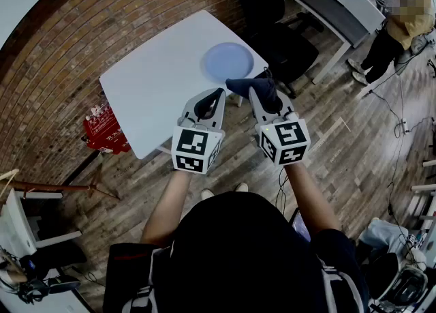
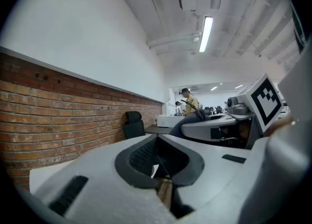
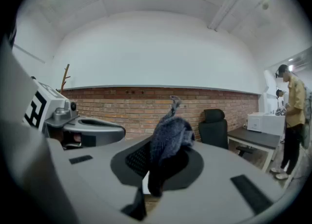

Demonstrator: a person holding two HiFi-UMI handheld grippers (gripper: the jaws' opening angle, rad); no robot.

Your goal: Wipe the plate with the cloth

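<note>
Fingers [image 3: 129, 162] of the right gripper [image 1: 262, 97] are clamped on the cloth [image 3: 168, 137], a dark blue-grey rag bunched between the pads with one twisted end sticking up past the tips. Left gripper [image 1: 218, 95]: tips meet at the far end and only the hollow between the pads stays open, with nothing gripped in it. Both grippers are held side by side in the air, just off the near edge of the white table [image 1: 153, 97], over the wood floor. Cloth is well clear of the tabletop and hangs beyond the table's corner. Plate [image 1: 228, 61]: pale blue, round, flat on the table near its far right corner; its whole face shows plain blue, and it is apart from both grippers and the cloth. Black office chair [image 1: 276, 28] stands just behind that corner. Red bag-like object [image 1: 103, 129] lies on the floor at the table's left side.
</note>
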